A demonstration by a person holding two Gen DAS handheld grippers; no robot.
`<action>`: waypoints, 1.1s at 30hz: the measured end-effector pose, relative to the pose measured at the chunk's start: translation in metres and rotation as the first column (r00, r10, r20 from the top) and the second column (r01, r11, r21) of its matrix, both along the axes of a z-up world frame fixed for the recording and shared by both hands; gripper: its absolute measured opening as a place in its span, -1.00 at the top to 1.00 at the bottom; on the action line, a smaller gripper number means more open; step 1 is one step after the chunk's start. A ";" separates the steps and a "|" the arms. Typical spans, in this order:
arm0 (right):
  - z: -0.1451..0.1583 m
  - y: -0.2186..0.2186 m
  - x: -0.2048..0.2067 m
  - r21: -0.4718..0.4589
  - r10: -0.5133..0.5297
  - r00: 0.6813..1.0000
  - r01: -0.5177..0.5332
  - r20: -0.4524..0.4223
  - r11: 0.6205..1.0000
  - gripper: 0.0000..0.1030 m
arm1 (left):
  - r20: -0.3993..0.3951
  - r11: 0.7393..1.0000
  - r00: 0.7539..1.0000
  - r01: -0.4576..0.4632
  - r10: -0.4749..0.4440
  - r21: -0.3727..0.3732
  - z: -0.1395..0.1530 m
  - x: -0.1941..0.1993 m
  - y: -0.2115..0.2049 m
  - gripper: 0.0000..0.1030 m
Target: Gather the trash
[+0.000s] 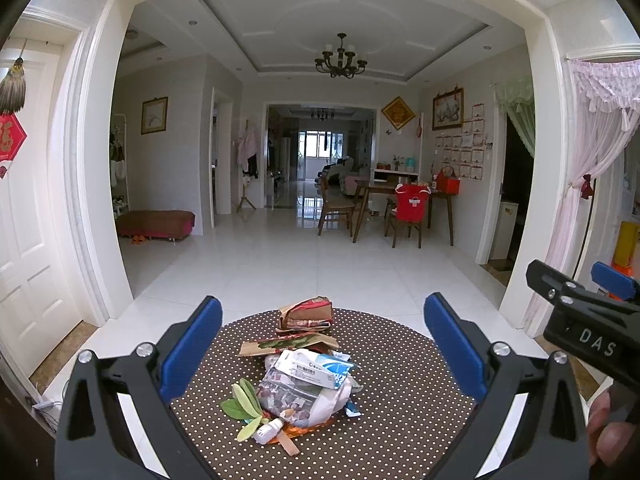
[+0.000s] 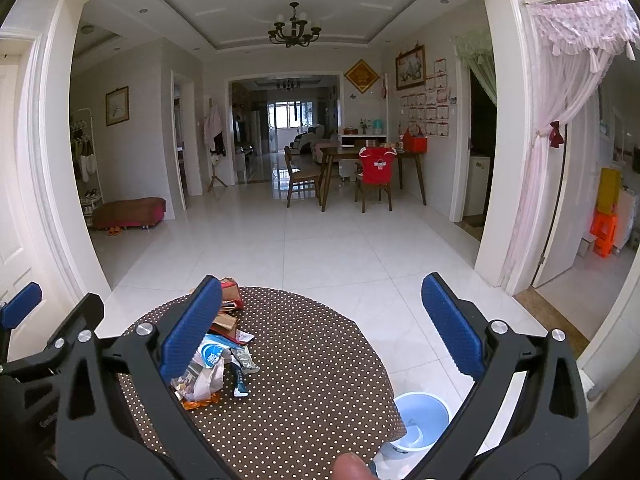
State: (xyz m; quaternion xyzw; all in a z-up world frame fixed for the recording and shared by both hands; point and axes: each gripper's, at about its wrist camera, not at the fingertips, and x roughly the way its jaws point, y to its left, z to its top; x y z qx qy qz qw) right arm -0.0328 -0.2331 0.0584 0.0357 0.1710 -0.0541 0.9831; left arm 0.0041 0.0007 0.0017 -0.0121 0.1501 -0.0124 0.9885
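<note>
Partly behind wide right gripper (image 2: 320, 328) jaws, trash pile (image 2: 212, 364); left gripper (image 1: 322, 344) jaws wide too.

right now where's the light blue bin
In the right wrist view, the light blue bin stands on the floor at lower right, just off the polka-dot table.

Glossy floor tiles (image 2: 320, 248), crinkled plastic wrappers (image 1: 308, 392), matt dotted tablecloth (image 1: 400, 380).
</note>
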 end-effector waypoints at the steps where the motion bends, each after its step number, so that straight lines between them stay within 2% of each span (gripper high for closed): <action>1: -0.001 0.001 0.002 -0.001 0.000 1.000 0.000 0.000 1.000 -0.90 | 0.001 1.000 1.000 0.000 0.000 0.000 0.000 0.000 0.000 -0.92; 19: -0.010 0.004 0.007 -0.002 0.001 1.000 -0.001 -0.017 1.000 -0.90 | -0.011 1.000 1.000 -0.004 0.004 -0.003 -0.004 0.002 -0.002 -0.92; 23: -0.019 0.007 0.016 -0.003 0.006 0.999 -0.006 -0.041 1.000 -0.90 | -0.034 1.000 0.999 -0.011 0.011 -0.011 -0.018 0.014 -0.001 -0.92; 29: -0.045 0.013 0.046 0.017 0.057 0.990 -0.056 -0.126 0.998 -0.90 | -0.094 0.999 0.995 -0.038 0.035 -0.021 -0.042 0.031 0.014 -0.92; 33: -0.081 0.019 0.078 0.055 0.126 0.963 -0.116 -0.238 0.992 -0.90 | -0.166 0.997 0.984 -0.068 0.063 -0.024 -0.066 0.046 0.032 -0.92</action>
